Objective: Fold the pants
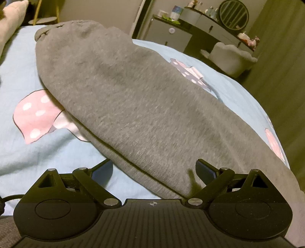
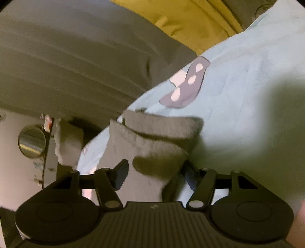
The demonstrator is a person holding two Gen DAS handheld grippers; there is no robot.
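Grey knit pants [image 1: 124, 91] lie on a light blue bedspread [image 1: 47, 152], folded lengthwise, with the gathered waistband at the far end. My left gripper [image 1: 154, 171] is open, and the near edge of the pants lies between its fingers. In the right wrist view the ribbed leg cuffs of the pants [image 2: 152, 141] lie stacked near the bed's edge. My right gripper [image 2: 154, 175] is open, with the cuff fabric between its fingers.
The bedspread [image 2: 238, 95] has pink and purple mushroom prints [image 1: 36, 114]. A dresser with a round mirror [image 1: 233, 17] and a grey chair [image 1: 230, 57] stand beyond the bed. The bed's edge drops to a dark floor [image 1: 276, 76] at right.
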